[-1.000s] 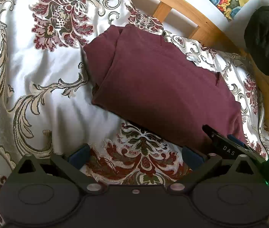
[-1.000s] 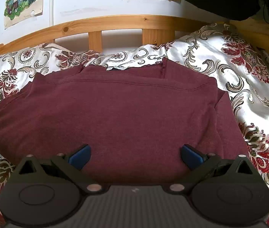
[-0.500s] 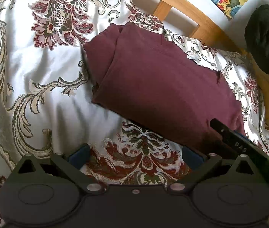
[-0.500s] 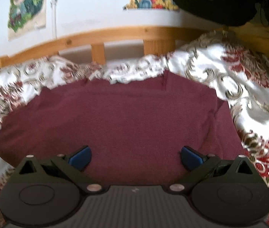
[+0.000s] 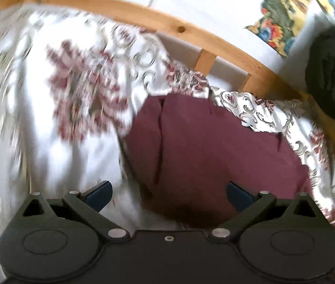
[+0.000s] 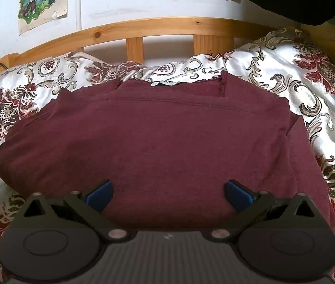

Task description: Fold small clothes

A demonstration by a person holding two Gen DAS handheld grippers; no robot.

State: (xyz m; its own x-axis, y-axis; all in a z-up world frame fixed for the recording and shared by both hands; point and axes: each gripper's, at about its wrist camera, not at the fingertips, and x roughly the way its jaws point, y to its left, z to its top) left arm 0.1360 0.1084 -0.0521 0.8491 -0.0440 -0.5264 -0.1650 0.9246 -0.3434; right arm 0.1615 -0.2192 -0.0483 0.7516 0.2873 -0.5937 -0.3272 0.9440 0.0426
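A maroon garment (image 6: 162,142) lies folded flat on the flowered bedspread (image 6: 309,75), its far edge near the headboard. In the right wrist view my right gripper (image 6: 168,194) stands open over the garment's near edge, nothing between its blue pads (image 6: 100,194). The left wrist view is motion-blurred; there the garment (image 5: 214,153) shows a fold line down its left side. My left gripper (image 5: 168,194) is open at the garment's near left corner, holding nothing.
A curved wooden headboard (image 6: 167,27) runs behind the bed, with posters (image 6: 43,0) on the white wall above. A black bundle (image 5: 333,75) hangs at the right by the wooden frame. Bare bedspread (image 5: 49,118) lies left of the garment.
The left gripper has swung right and tilted up, from over the bare bedspread to the garment's near left corner. The right gripper stayed roughly over the near edge, both open throughout.
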